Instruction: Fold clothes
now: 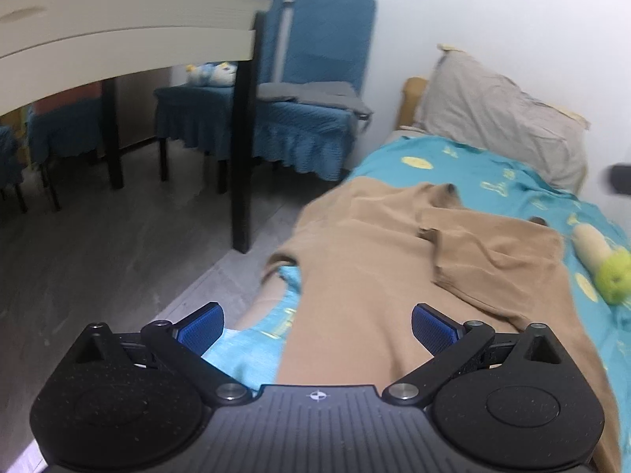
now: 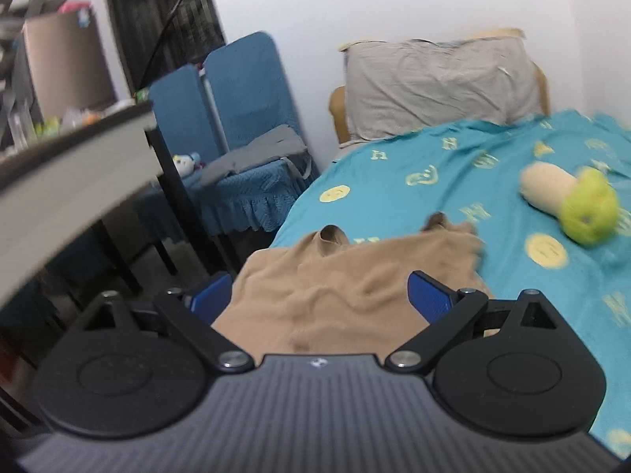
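A tan garment [image 1: 394, 268] lies spread on the teal bed sheet [image 1: 493, 181], partly folded over itself, its near edge hanging toward the bed's side. It also shows in the right wrist view [image 2: 335, 299], bunched, with its collar at the far end. My left gripper [image 1: 317, 329] is open above the garment's near part, its blue pads [image 1: 432, 331] wide apart and empty. My right gripper [image 2: 319, 295] is open over the garment, with cloth between the spread pads [image 2: 428, 295] but not pinched.
A grey pillow [image 1: 501, 114] leans at the bed's head. A beige and green plush toy [image 2: 572, 201] lies on the sheet at the right. Blue-covered chairs [image 1: 307, 90] with grey cloth and a white table [image 1: 118, 39] on black legs stand left on the grey floor.
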A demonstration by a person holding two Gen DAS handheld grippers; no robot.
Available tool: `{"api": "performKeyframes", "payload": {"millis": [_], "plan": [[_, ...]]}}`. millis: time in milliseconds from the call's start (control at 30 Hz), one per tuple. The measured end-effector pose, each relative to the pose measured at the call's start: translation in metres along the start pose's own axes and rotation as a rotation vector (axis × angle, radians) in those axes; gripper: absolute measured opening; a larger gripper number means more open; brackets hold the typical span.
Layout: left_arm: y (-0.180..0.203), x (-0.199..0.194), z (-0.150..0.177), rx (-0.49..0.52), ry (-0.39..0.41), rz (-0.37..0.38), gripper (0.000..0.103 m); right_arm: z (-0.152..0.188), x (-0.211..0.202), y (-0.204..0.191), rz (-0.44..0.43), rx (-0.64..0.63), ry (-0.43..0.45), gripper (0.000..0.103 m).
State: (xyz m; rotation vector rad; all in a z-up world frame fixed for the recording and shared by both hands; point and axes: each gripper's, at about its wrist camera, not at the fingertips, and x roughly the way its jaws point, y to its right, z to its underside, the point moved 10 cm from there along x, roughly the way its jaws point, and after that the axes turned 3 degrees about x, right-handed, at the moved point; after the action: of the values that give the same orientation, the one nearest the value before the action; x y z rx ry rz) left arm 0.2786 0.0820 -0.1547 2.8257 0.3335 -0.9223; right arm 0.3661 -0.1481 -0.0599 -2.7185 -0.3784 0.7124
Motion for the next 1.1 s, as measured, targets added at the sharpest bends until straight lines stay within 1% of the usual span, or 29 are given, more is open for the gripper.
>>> {"api": "performKeyframes", "payload": {"millis": [100,233,267,333,400,500,567,667,733,800,867,933,1000,1033,1067,1100], "plan": [[0.021,-0.015,0.012,0.033,-0.019,0.087,0.102,0.003,-0.068,0.009,0.005,0.041,0.013,0.097],[0.049,-0.041,0.036,0.074,-0.064,0.216,0.102,0.021,-0.149,0.036,0.022,0.116,0.082,0.097],[0.056,-0.047,0.042,0.084,-0.076,0.246,0.102,0.026,-0.165,0.046,0.040,0.135,0.106,0.097],[0.070,-0.057,0.057,0.103,-0.101,0.297,0.102,0.033,-0.187,0.067,0.102,0.165,0.124,0.097],[0.084,-0.063,0.071,0.122,-0.127,0.335,0.102,0.031,-0.198,0.086,0.144,0.176,0.115,0.097],[0.104,-0.068,0.092,0.121,-0.198,0.384,0.101,0.021,-0.207,0.114,0.187,0.220,0.152,0.097],[0.118,-0.071,0.105,0.106,-0.253,0.415,0.099,0.019,-0.206,0.130,0.185,0.259,0.160,0.097],[0.139,-0.076,0.123,0.083,-0.332,0.463,0.095,0.027,-0.197,0.151,0.172,0.323,0.116,0.097],[0.155,-0.082,0.128,0.056,-0.366,0.505,0.086,0.031,-0.194,0.166,0.180,0.369,0.098,0.097],[0.171,-0.088,0.130,0.018,-0.379,0.547,0.085,0.036,-0.197,0.179,0.193,0.424,0.102,0.097],[0.186,-0.092,0.134,-0.020,-0.398,0.579,0.080,0.039,-0.197,0.184,0.186,0.454,0.103,0.097],[0.201,-0.092,0.142,-0.040,-0.433,0.600,0.062,0.041,-0.196,0.186,0.180,0.464,0.099,0.097],[0.211,-0.090,0.146,-0.043,-0.447,0.600,0.057,0.041,-0.192,0.184,0.174,0.456,0.089,0.097],[0.215,-0.089,0.147,-0.042,-0.449,0.596,0.052,0.042,-0.190,0.182,0.171,0.452,0.084,0.097],[0.217,-0.088,0.148,-0.043,-0.450,0.592,0.050,0.042,-0.188,0.181,0.168,0.448,0.080,0.097],[0.218,-0.086,0.147,-0.045,-0.448,0.589,0.045,0.042,-0.186,0.180,0.165,0.444,0.075,0.097]]}}
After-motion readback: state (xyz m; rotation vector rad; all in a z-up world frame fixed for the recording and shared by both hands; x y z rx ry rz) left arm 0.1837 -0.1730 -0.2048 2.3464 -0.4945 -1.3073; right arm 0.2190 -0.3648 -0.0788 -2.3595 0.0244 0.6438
